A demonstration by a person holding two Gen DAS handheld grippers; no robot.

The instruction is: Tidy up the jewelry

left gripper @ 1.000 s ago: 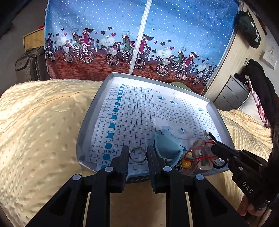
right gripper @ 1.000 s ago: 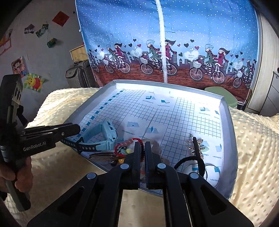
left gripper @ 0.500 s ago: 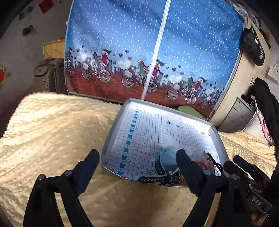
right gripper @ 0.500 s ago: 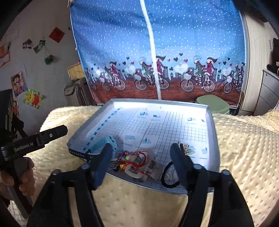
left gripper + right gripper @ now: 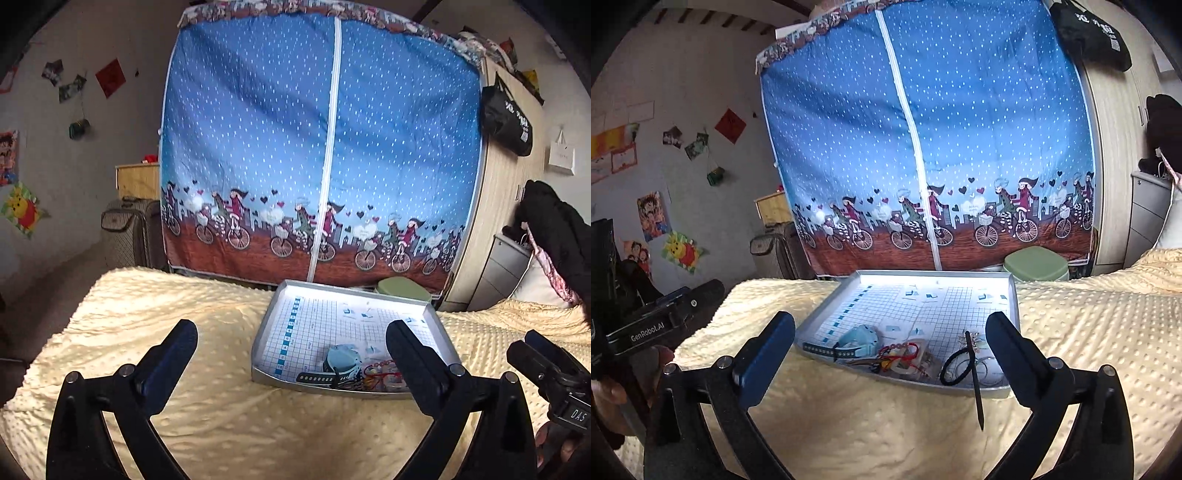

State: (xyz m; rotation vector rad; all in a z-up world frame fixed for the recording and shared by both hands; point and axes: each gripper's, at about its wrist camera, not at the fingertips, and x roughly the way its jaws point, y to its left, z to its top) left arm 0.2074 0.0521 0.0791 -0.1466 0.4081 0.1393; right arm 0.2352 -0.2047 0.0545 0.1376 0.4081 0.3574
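1. My left gripper (image 5: 291, 347) is spread wide and holds nothing, hanging over the yellow blanket (image 5: 207, 413); its side reads "GenRobot.AI".
2. My right gripper (image 5: 890, 338) is likewise spread and empty; its body shows "DAS".
3. The jewelry sits at the near edge of the gridded tray (image 5: 1014, 295): blue watch (image 5: 858, 338), red bead bracelet (image 5: 899, 349), black hair tie (image 5: 955, 367).
4. A black hair stick (image 5: 975, 380) overhangs the rim.
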